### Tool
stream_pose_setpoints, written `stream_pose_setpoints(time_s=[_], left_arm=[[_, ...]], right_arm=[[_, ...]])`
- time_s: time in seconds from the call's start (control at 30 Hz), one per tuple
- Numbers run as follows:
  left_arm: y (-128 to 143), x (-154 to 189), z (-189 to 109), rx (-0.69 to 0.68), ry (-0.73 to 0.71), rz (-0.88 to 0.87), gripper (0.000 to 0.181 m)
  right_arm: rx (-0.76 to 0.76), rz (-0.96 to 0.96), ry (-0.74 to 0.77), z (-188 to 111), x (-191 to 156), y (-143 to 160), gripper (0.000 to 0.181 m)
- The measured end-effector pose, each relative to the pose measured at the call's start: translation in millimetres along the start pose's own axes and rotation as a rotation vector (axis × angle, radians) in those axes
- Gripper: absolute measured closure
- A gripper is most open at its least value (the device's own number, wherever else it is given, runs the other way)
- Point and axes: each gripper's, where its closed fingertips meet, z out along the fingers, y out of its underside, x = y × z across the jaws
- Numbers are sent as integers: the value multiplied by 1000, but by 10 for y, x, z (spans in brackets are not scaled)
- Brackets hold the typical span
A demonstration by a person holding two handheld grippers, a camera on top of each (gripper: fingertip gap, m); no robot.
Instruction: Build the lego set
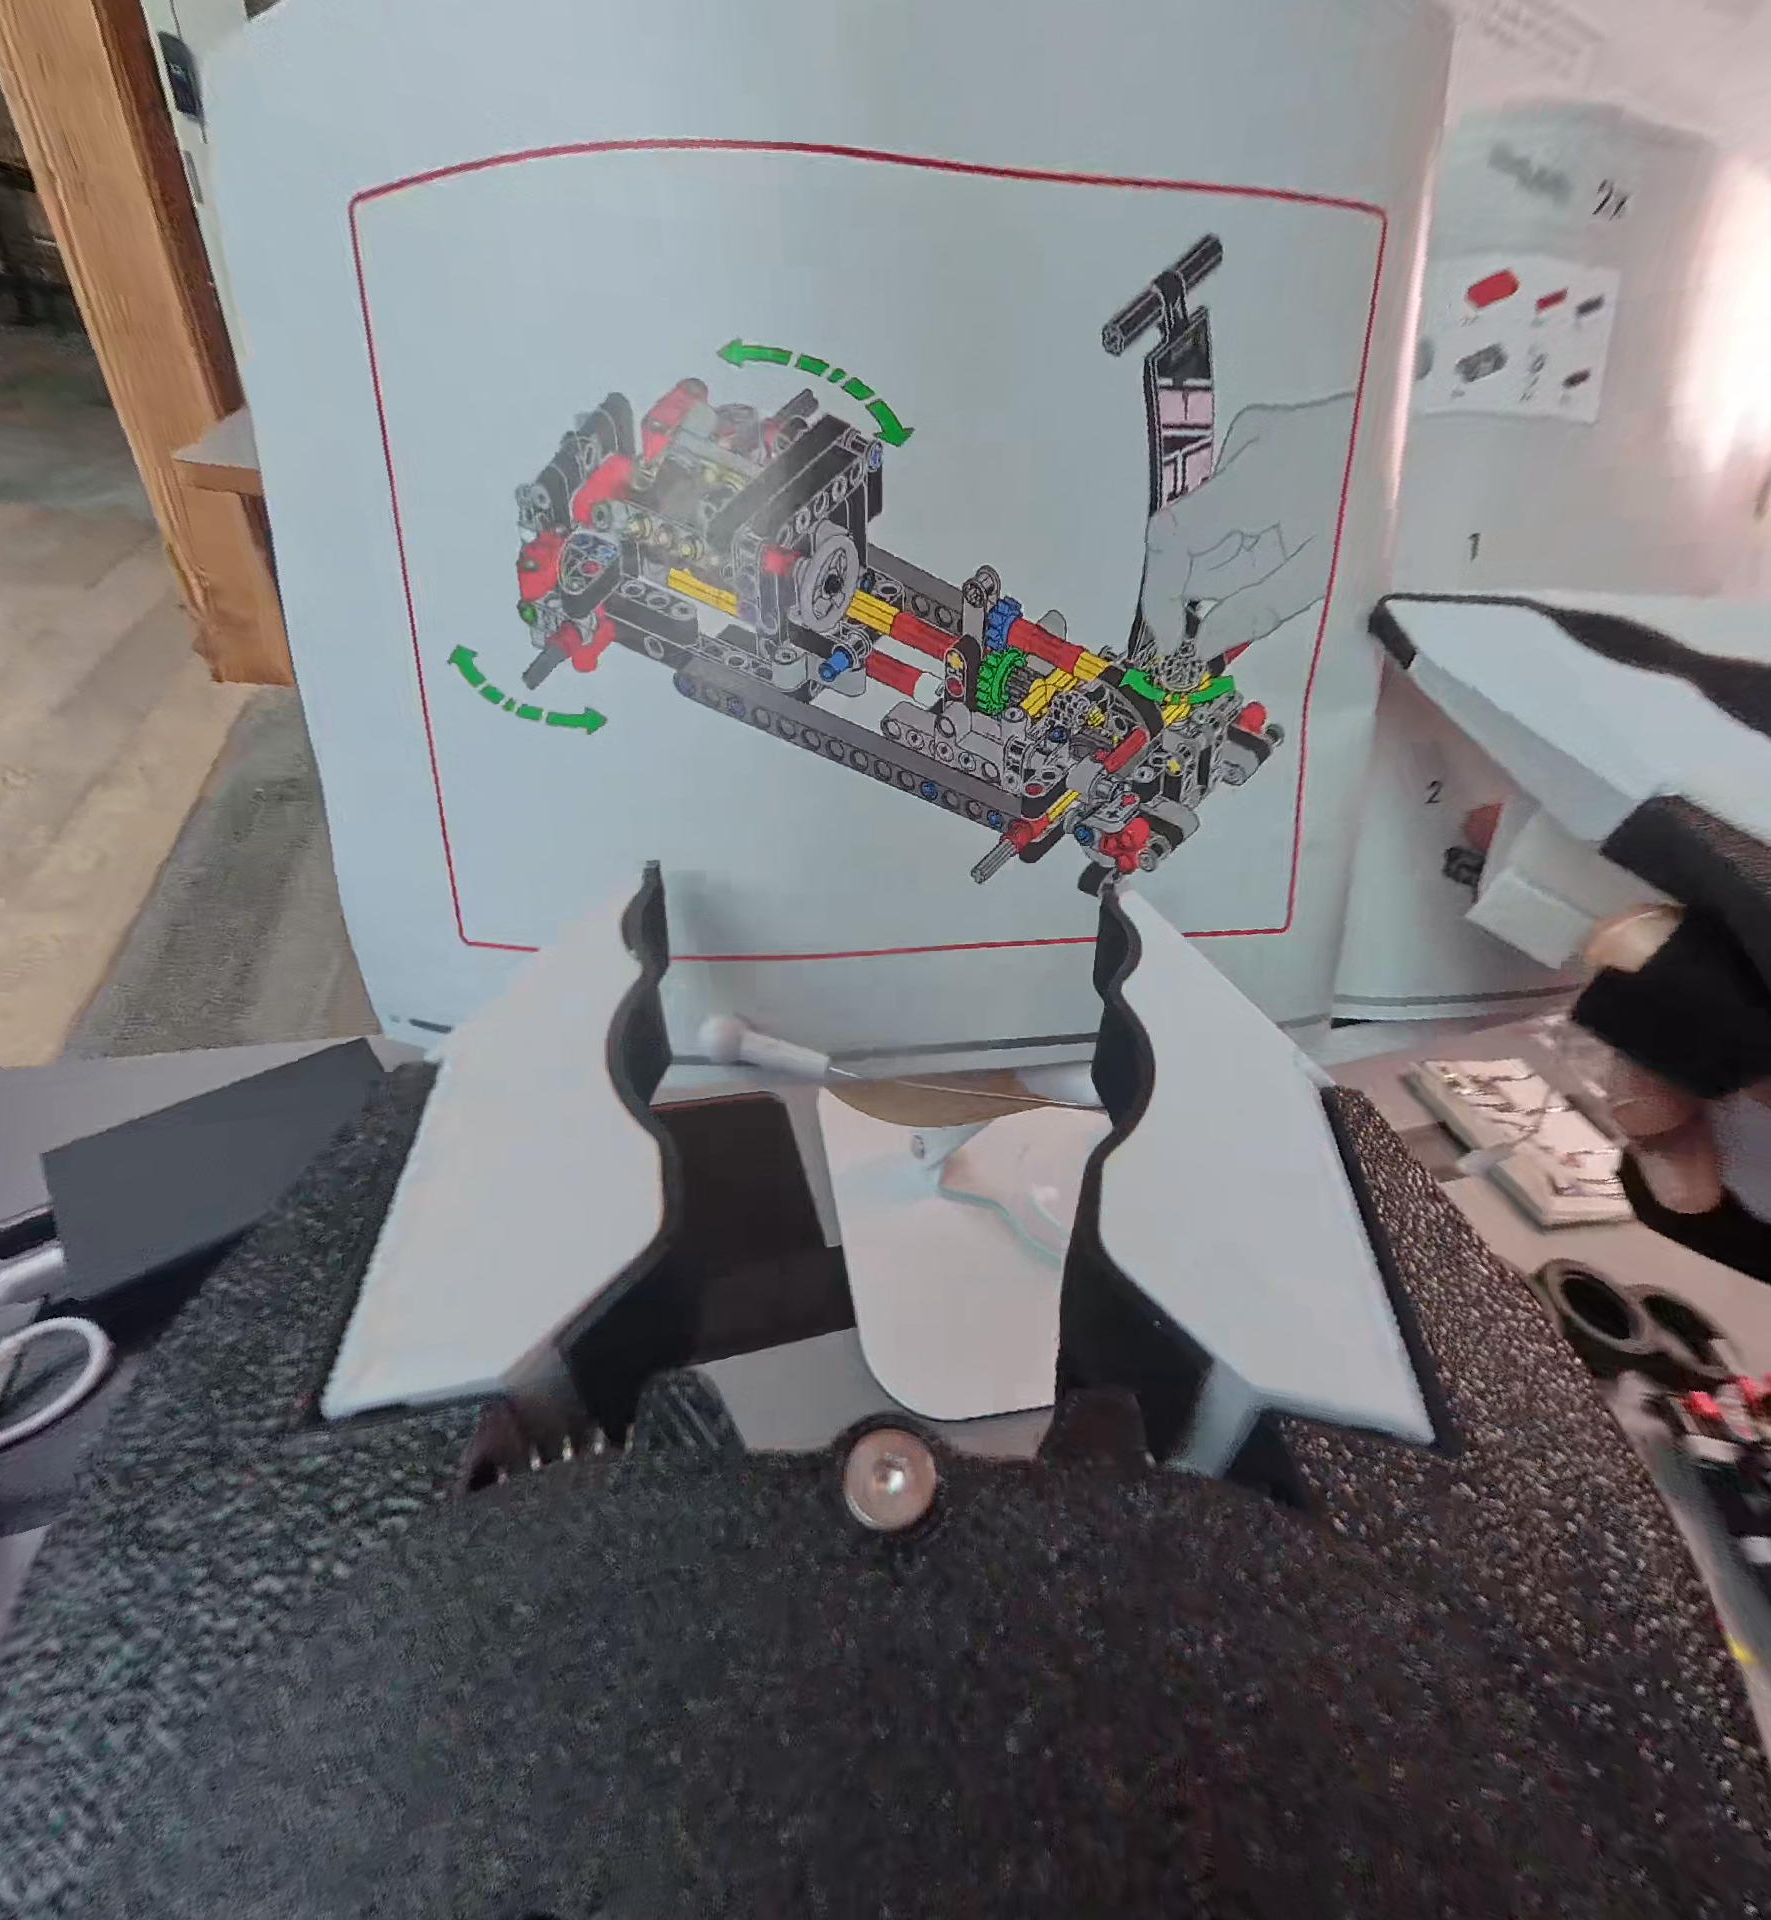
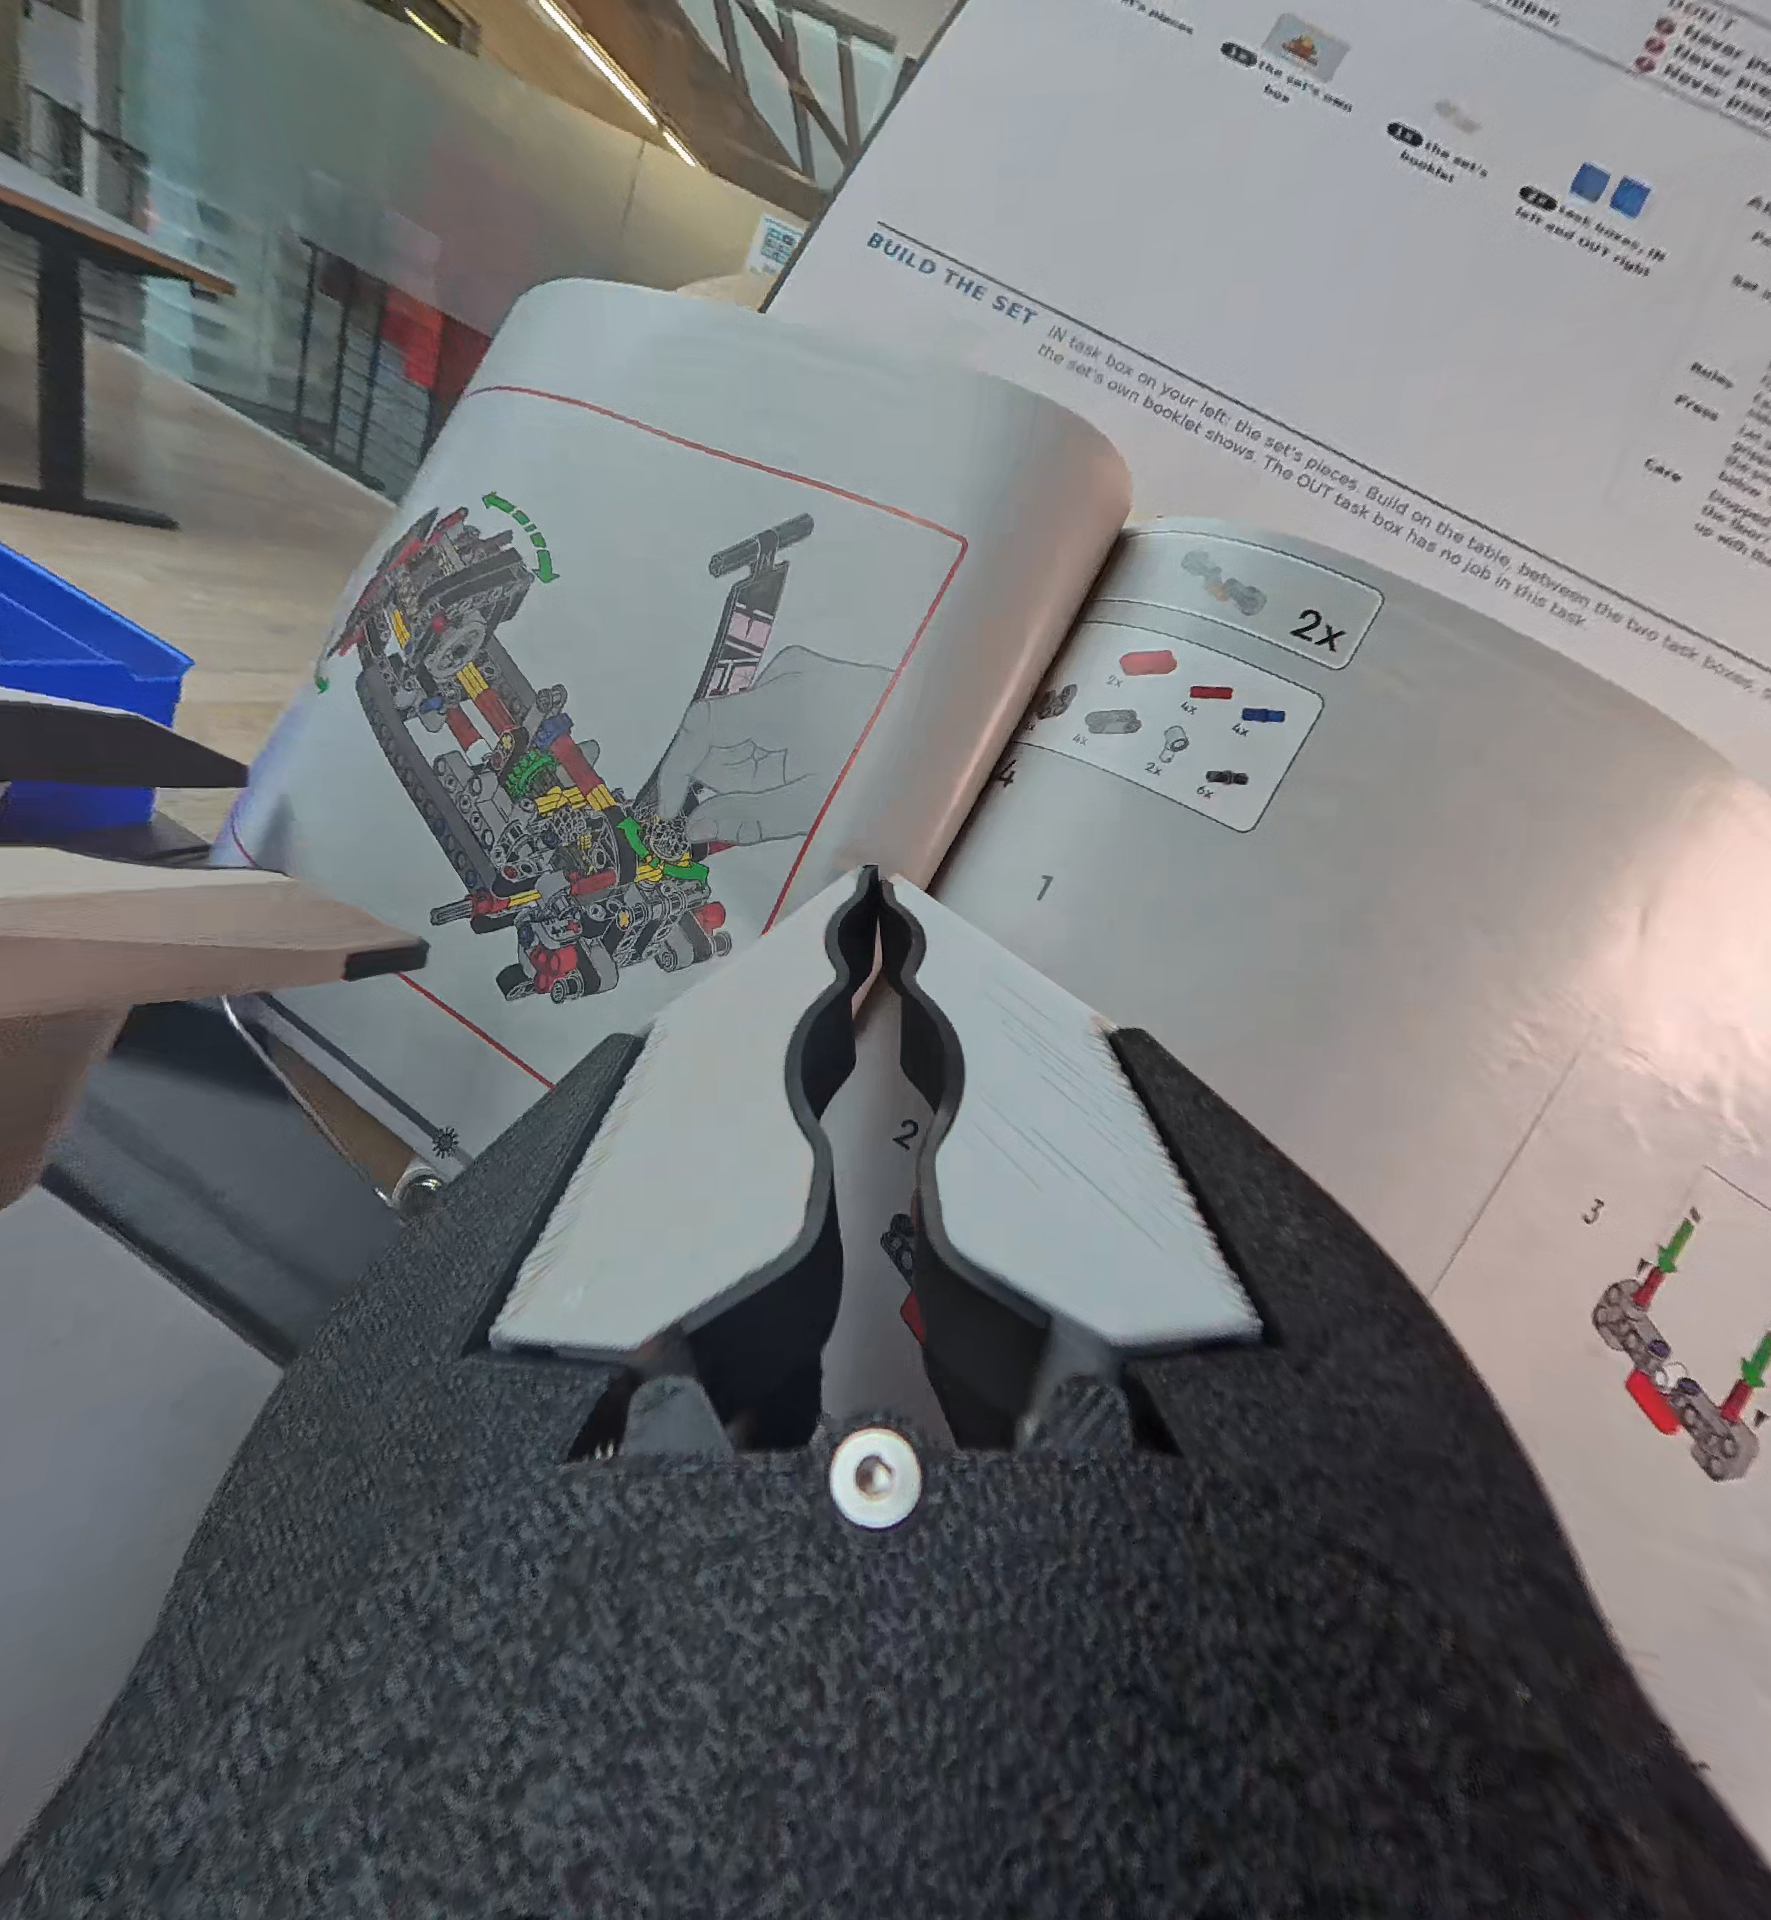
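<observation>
Facing the propped booklet point(image 1: 839, 499), left claw point(image 1: 881, 904) spread, right claw point(image 2: 876, 883) closed

Instruction booklet point(image 1: 860, 540) open, propped upright, pages curved; left page carries red-bordered drawing of long chassis model with green arrows, right page carries parts panel and numbered step drawings. Partly built lego model point(image 1: 1764, 1475) at right edge of left wrist view, on table: black frame with red and yellow pieces, blurred. Black ring-shaped pieces point(image 1: 1613, 1314) just beside it.
</observation>
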Motion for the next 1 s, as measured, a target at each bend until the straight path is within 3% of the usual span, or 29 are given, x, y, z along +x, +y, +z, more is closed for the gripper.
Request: stream_pose_setpoints(time_s=[0.1, 0.23, 0.67, 0.8, 1.0], left_arm=[[68, -25, 151, -36, -38, 103, 98], [81, 3, 171, -31, -37, 84, 107], [9, -13, -17, 25, -56, 71, 160], [-37, 65, -87, 58, -64, 89, 166], [-112, 174, -257, 117, -59, 91, 161]], right_arm=[[-4, 37, -50, -10, 1, 22, 181], [4, 58, -114, -54, -17, 43, 181], [-14, 72, -165, -276, 22, 220, 177], [-28, 58, -176, -340, 2, 280, 176], [-40, 69, -213, -425, -63, 341, 167]])
